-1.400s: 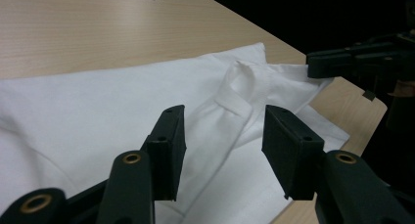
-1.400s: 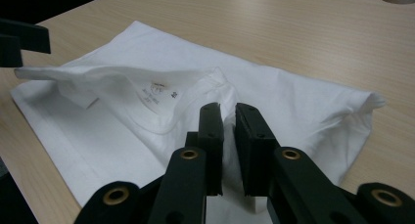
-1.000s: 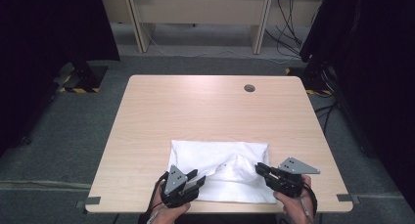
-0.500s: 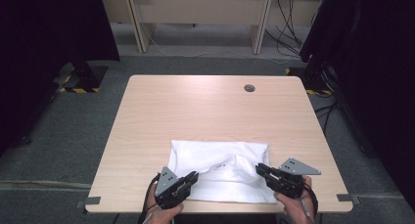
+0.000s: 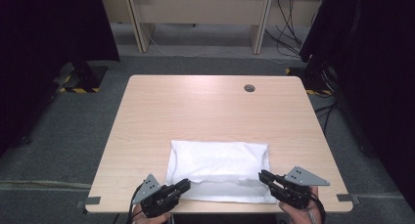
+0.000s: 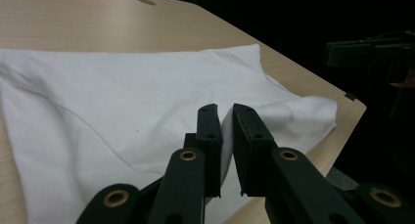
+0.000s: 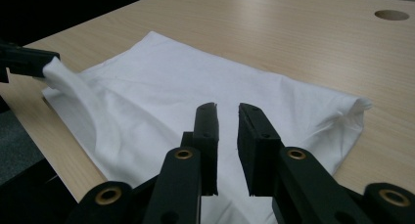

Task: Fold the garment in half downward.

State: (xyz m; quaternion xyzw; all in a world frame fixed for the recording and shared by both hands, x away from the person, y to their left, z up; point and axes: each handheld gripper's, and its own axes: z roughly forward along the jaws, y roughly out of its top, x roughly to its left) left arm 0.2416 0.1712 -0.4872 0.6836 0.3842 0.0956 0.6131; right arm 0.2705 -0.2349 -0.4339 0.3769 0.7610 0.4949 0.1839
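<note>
While the white cloth (image 5: 220,170) lies folded on the near half of the wooden table (image 5: 215,106), both grippers sit at its near edge, one at each corner. Cloth is a rough rectangle, long side running left to right, near edge close to the table's near rim.

Left gripper (image 5: 182,186): at the cloth's near left corner, held low in a hand at the table edge. In the left gripper view its jaws stand a narrow gap apart, having just been opening. A raised fold of cloth shows in the gap; whether the pads press on it I cannot tell. In the right gripper view, farther off, a bit of cloth rises to the tip of this gripper.

Right gripper (image 5: 264,176): at the cloth's near right corner, pointing toward the left. Its jaws have also just been opening and stand slightly apart, nothing pinched between them; the cloth lies flat beneath, seen through the gap.

A round hole (image 5: 249,88) sits in the table's far right part, well apart from the cloth.
</note>
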